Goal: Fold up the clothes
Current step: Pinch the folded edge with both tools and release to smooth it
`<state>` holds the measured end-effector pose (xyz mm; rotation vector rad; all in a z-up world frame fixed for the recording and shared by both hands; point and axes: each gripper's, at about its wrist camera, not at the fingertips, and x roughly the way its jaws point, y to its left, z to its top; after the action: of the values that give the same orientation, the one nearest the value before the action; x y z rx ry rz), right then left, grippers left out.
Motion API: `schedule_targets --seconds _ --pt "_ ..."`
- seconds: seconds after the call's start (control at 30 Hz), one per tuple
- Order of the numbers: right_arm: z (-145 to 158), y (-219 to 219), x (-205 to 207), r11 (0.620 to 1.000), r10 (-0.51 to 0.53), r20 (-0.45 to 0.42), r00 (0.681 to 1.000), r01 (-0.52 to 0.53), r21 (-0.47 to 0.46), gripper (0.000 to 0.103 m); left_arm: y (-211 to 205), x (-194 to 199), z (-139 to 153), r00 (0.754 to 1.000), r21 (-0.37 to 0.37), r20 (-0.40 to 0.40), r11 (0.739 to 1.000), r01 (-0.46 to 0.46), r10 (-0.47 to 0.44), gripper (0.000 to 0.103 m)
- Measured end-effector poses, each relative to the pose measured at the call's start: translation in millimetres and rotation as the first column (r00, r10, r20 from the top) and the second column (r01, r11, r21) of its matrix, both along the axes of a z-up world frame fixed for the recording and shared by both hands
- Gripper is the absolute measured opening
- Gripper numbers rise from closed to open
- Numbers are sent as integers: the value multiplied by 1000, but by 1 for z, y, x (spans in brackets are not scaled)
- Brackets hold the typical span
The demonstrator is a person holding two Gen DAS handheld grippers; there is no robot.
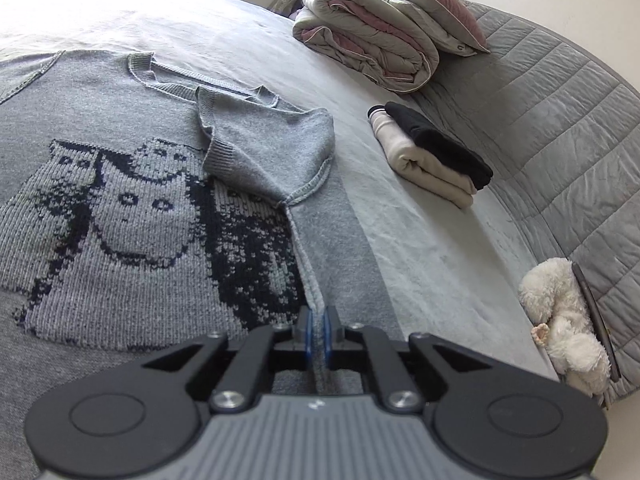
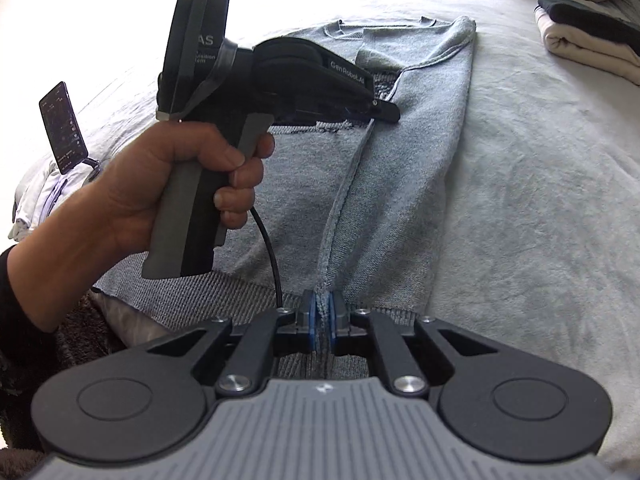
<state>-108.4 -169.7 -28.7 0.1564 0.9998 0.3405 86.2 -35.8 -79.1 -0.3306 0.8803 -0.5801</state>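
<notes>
Grey knitted short-sleeved sweater with a dark cat pattern lies spread on a bed covered by a pale grey sheet. Its right side is folded in over the front, the plain reverse facing up; the right sleeve lies turned in across the chest.

Left tongs: blue-padded jaws closed on the raised side seam of the sweater, roughly mid-length of the folded edge. In the right wrist view the same tool is seen from the side, its tip on the seam, a person's left hand wrapped round the grey handle, a black cable hanging from it.

Right tongs: jaws pinched on the same seam at the near end, by the ribbed hem. The seam runs taut as a ridge between the two grips.

Far right on the bed: a folded cream garment with a black garment on top, well apart from the sweater. Beyond it, a rolled grey-and-pink quilt with a matching pillow. A grey quilted headboard curves along the right; a white plush toy rests against it. Left of the bed, a dark phone on a stand, screen lit.
</notes>
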Motion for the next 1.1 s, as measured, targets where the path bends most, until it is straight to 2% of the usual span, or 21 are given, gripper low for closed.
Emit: schedule_targets --seconds 0.07,0.13,0.17,0.33,0.37,0.4,0.43,0.47,0.5,0.67,0.7,0.73,0.77,0.8,0.83,0.97,1.1 --pt "-8 4 3 1000 6 -12 1000 -6 -3 10 1 -1 1 1000 30 16 1000 -7 6 5" --pt "-12 7 3 1000 20 -23 1000 -20 -1 18 2 -1 4 999 72 35 997 -18 16 6" --pt "-12 7 2 1000 29 -26 999 -29 1 18 3 -1 6 999 82 42 996 -24 21 8" --pt "3 -3 -4 996 53 -17 998 -51 67 19 9 0 16 996 60 86 998 -22 17 11" --pt "6 -8 -5 997 35 -4 999 -34 74 19 8 1 16 996 63 86 998 -13 7 13" --pt "8 -15 -6 998 0 15 1000 -1 65 23 7 1 17 996 65 85 998 -3 -2 15" --pt "10 -21 -6 998 -35 34 999 33 58 34 6 2 17 997 68 81 998 8 -13 25" --pt "12 -27 -7 997 -69 51 996 67 48 39 4 4 14 998 73 65 997 20 -25 36" --pt "11 -33 -8 994 -102 60 993 99 36 44 2 5 11 998 71 56 997 24 -28 38" --pt "-10 -47 -13 982 -189 31 981 190 -16 44 -4 12 -1 999 22 49 1000 21 -22 37" --pt "-13 -47 -16 981 -193 31 981 193 -8 44 -6 10 -2 998 35 60 999 18 -20 36" --pt "-16 -46 -17 982 -189 36 981 189 -5 42 -8 9 -2 997 49 72 999 15 -18 35" --pt "-16 -43 -19 984 -176 46 983 177 -7 40 -9 7 -3 996 62 83 998 11 -17 22" --pt "-17 -41 -20 987 -161 52 986 162 -5 22 -11 6 -3 995 75 95 997 8 -15 7" --pt "-17 -39 -21 988 -156 55 986 157 -6 7 -13 5 -4 994 89 106 996 4 -14 3" --pt "-5 -40 -29 980 -190 76 979 193 -37 5 -20 -1 -6 988 141 153 990 -12 -9 3" --pt "-16 -35 -25 983 -160 26 987 161 -89 9 -24 -4 -5 984 169 179 985 -24 -7 7"
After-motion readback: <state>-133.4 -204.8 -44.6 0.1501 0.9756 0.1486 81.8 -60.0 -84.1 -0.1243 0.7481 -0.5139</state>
